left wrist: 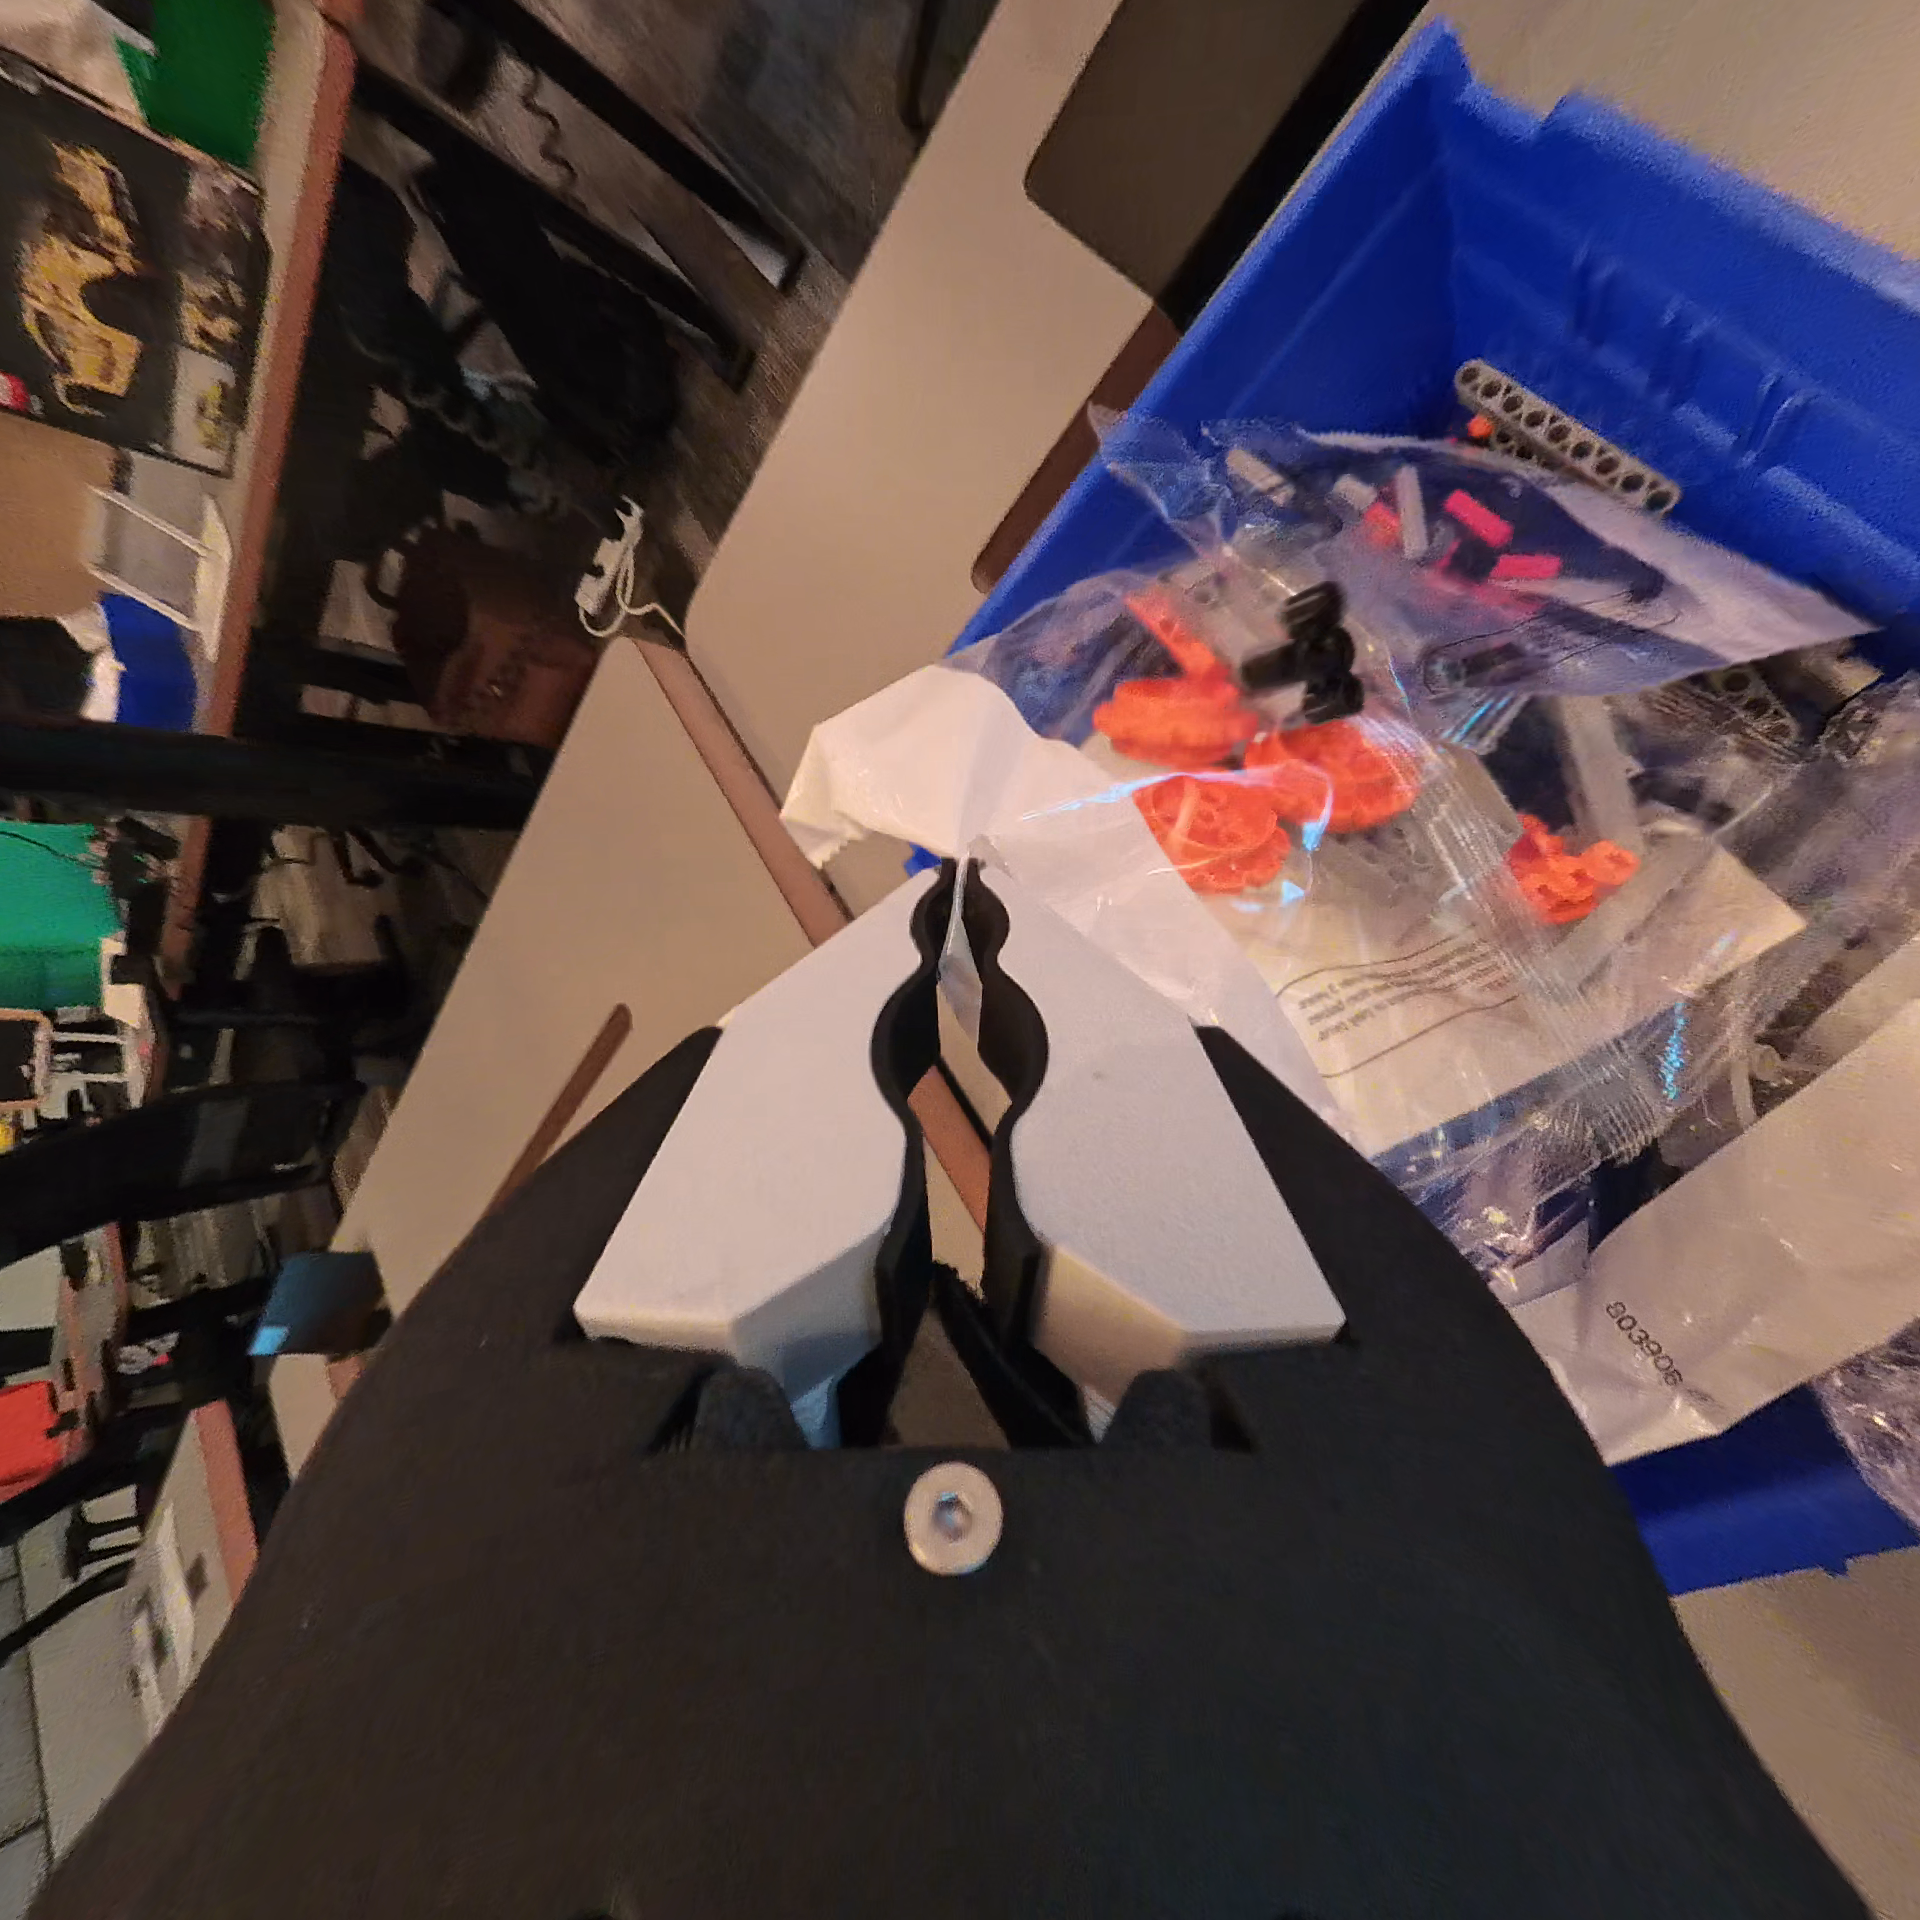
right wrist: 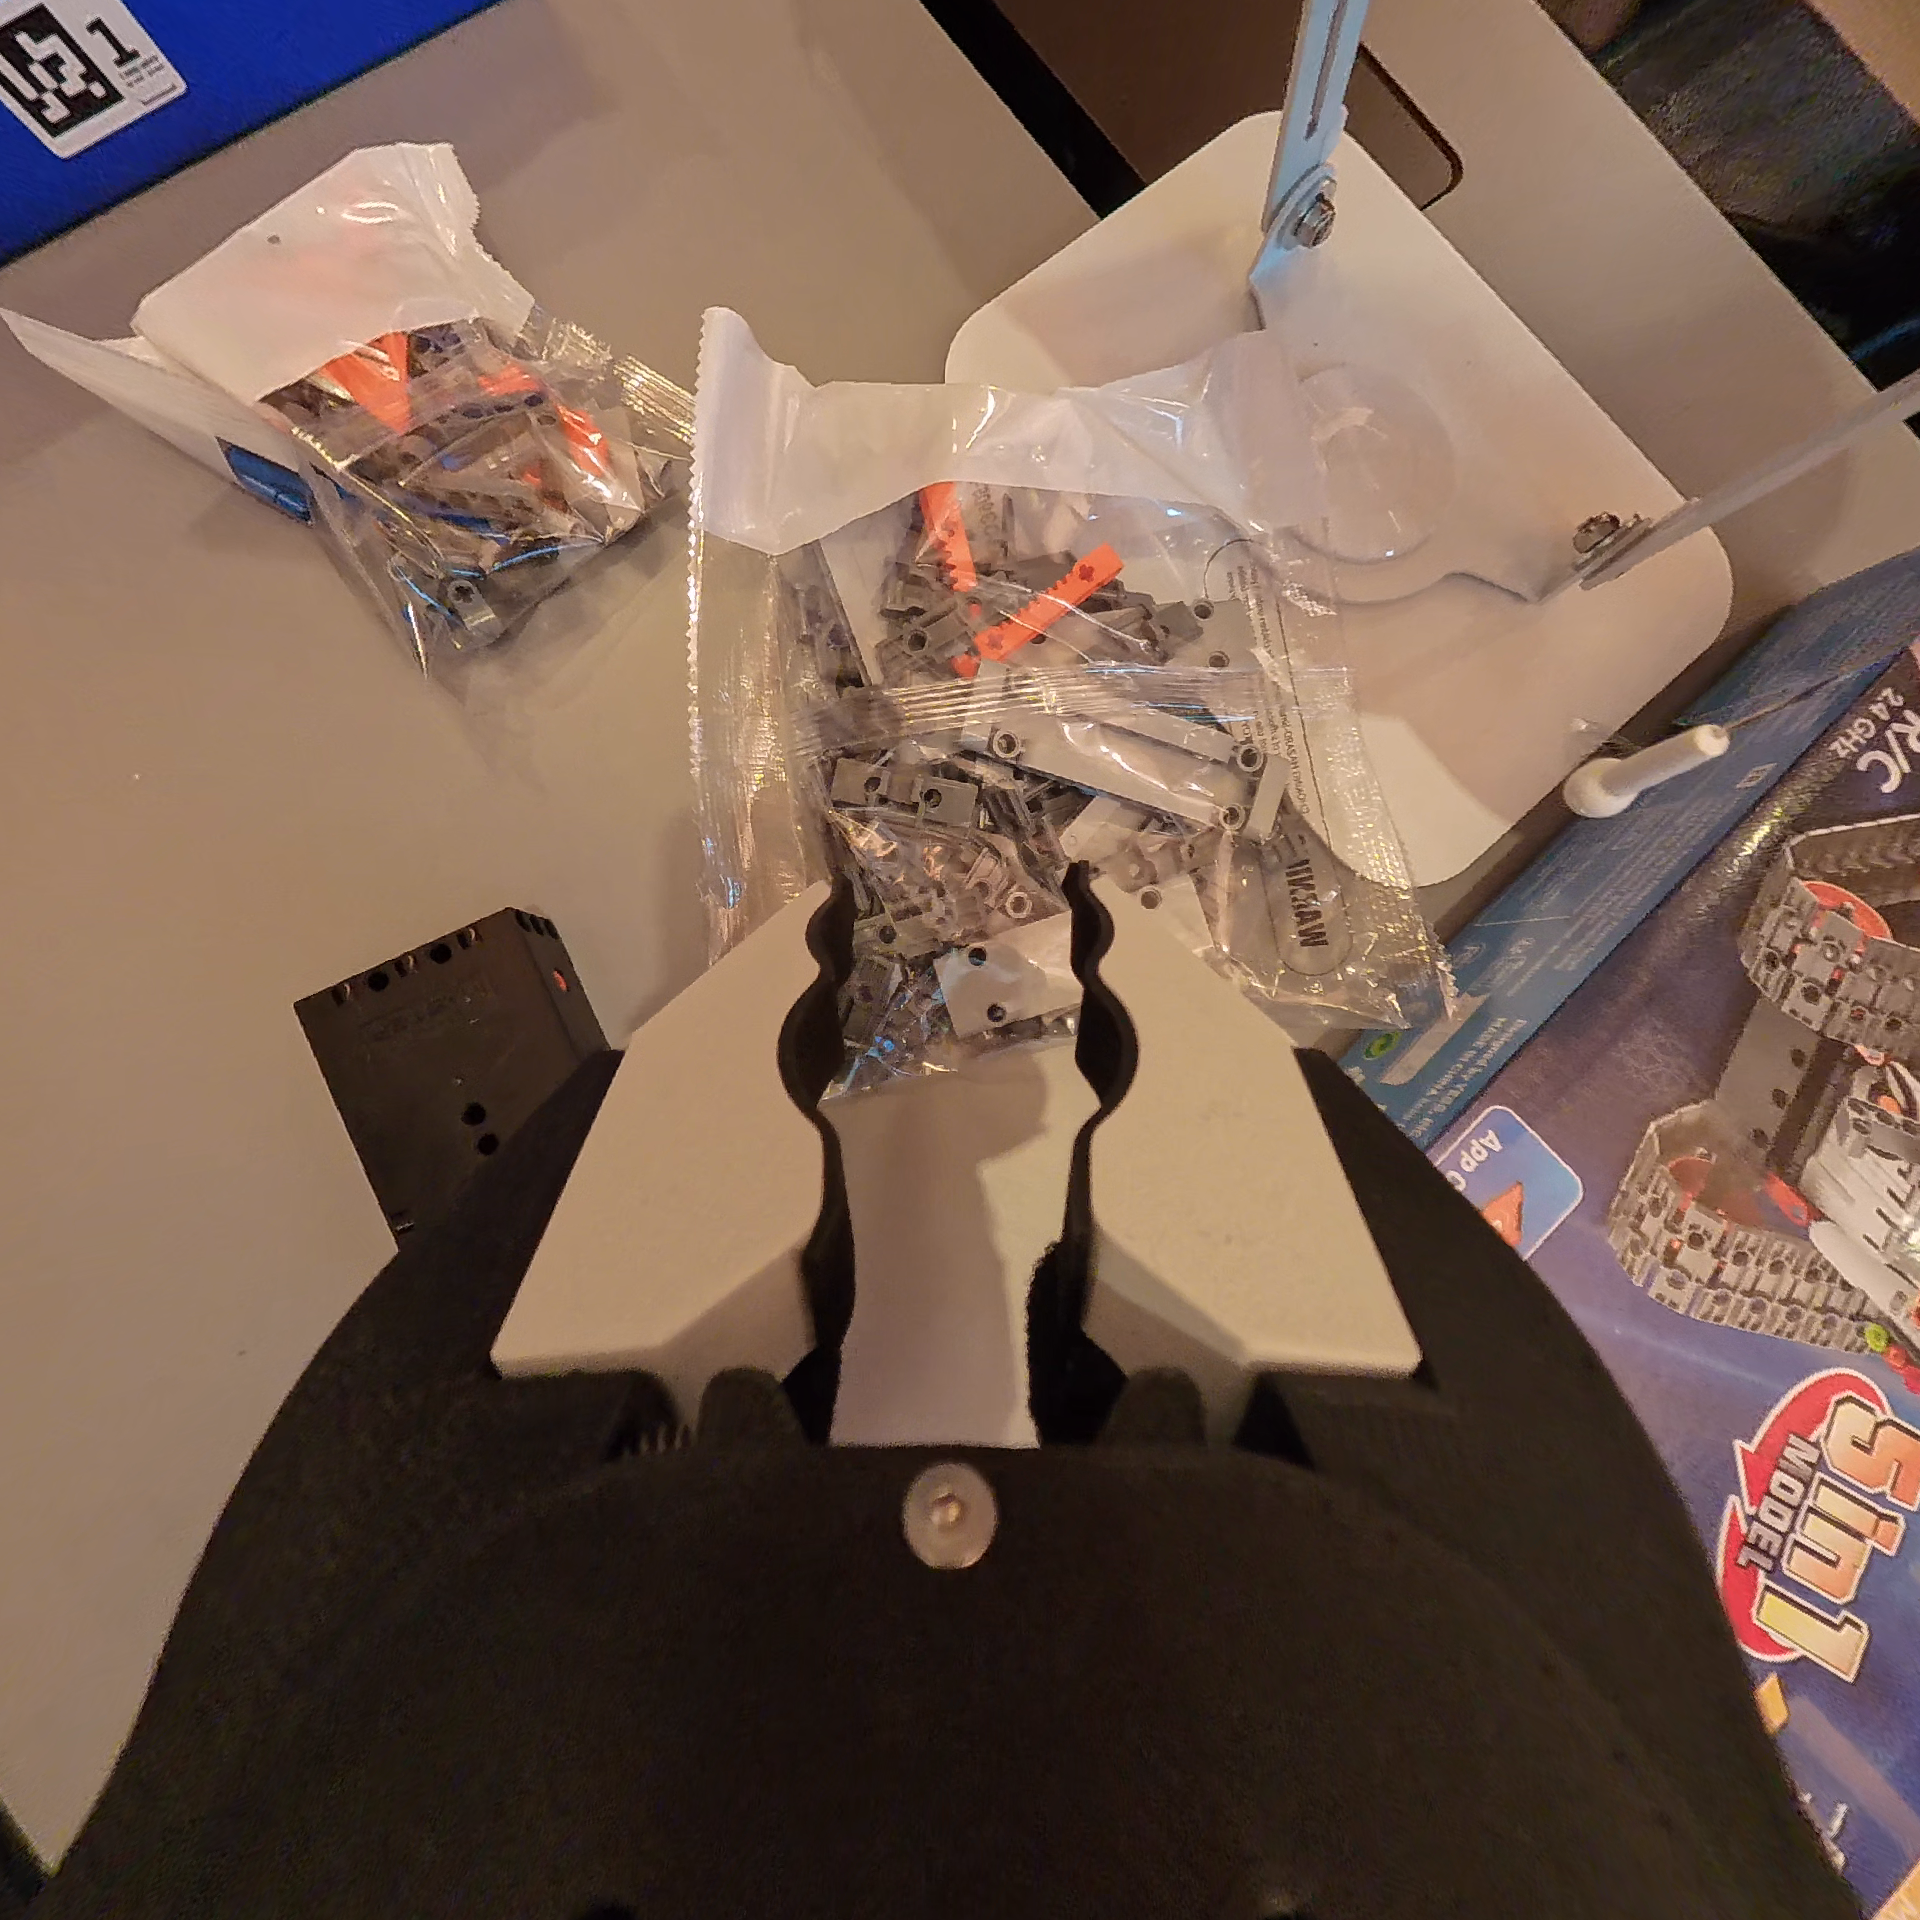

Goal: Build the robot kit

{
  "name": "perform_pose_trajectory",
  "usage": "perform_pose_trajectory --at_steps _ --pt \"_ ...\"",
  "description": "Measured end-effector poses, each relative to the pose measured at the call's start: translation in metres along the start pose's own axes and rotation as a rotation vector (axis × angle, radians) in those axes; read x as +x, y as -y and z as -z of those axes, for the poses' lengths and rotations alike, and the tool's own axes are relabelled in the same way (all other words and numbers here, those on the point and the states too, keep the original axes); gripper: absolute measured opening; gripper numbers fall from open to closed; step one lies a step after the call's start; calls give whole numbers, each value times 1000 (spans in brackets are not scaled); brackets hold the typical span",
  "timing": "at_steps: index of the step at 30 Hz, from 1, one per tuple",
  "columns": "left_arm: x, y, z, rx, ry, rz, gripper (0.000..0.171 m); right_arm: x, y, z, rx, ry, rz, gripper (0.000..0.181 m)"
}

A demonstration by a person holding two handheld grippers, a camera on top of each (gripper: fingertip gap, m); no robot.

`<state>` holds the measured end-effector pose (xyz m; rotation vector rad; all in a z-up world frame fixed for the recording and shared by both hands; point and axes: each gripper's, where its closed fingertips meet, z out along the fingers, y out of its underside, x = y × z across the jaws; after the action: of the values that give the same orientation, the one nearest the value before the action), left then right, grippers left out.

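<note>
My left gripper is shut on the white edge of a clear plastic bag of orange gear pieces and black connectors. The bag hangs over a blue bin that holds more bags of parts. My right gripper is open, its fingers set either side of the lower corner of a clear bag of grey and orange pieces that lies on the grey table. A second, smaller bag of parts lies further back on the left.
A black perforated block sits left of my right gripper. A blue toy kit box lies at the right. A white stand base with metal brackets is behind the bag. A blue bin with a marker tag is at the top left. Across from one pair of fingers to the other is roughly 45 centimetres.
</note>
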<state>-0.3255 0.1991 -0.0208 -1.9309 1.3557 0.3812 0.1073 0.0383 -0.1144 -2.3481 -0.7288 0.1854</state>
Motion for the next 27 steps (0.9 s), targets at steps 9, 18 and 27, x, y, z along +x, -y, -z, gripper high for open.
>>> perform_pose_trajectory --at_steps 9,18,27 --pt "-16 26 31 56 36 -38 0 -5 6 4 21 3 17 42" --pt "-38 56 60 156 57 -48 0 -11 12 7 43 21 27 42" --pt "-38 97 107 255 81 -106 0 -23 30 22 132 73 33 55"
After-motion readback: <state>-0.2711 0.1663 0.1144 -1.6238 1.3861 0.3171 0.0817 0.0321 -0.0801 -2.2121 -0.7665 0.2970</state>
